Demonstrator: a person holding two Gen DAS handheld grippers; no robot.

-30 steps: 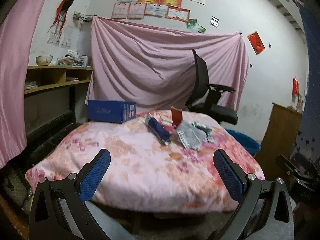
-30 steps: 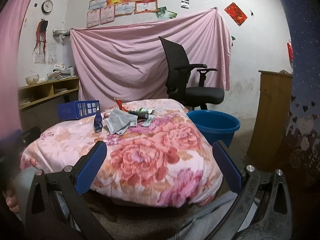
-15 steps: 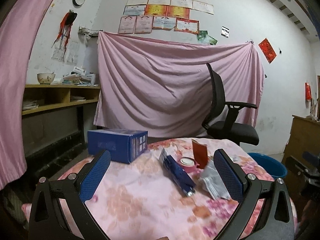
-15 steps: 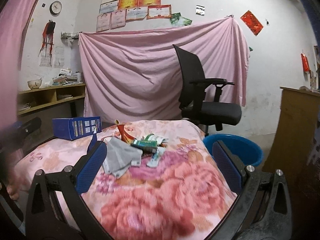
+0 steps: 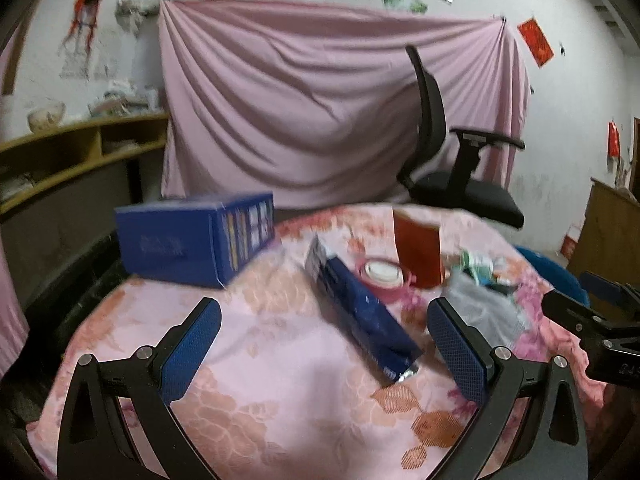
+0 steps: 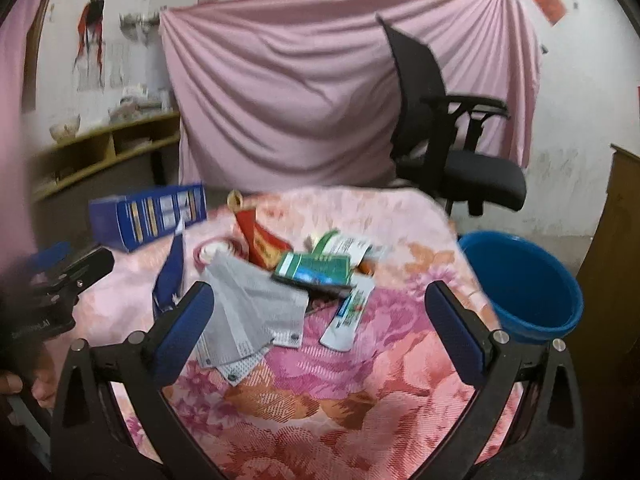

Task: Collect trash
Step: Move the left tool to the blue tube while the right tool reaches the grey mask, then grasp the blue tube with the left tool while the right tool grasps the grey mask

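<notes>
In the left wrist view the blue box (image 5: 196,238) sits left of centre on the floral cloth of the bench (image 5: 260,400), and the left tongs (image 5: 324,350) hang wide with nothing between the pads. The dark blue foil packet (image 5: 362,312) lies just right of centre, slanting toward the lower right and ending close to the right pad; that pad could clip its silver end and skid it across the slippery cloth before the jaws ever straddle it. Further right sit a small round tub (image 5: 382,274) and an upright red carton (image 5: 418,252), close enough that a wide sweep may topple the carton. In the right wrist view the trash is piled mid-frame: a grey packet (image 6: 252,312) overlapping the left pad of the right tongs (image 6: 320,332), which also stand wide and empty, then a green box (image 6: 316,270) and a white and green sachet (image 6: 348,312). Thin, flat pieces like these may slide or fold rather than lift, or two may come up together and one drop. At the right edge the blue basin (image 6: 524,284) stands below the bench, so a loose hold could shed trash short of it. Both views are blurred, so fine detail is uncertain.
</notes>
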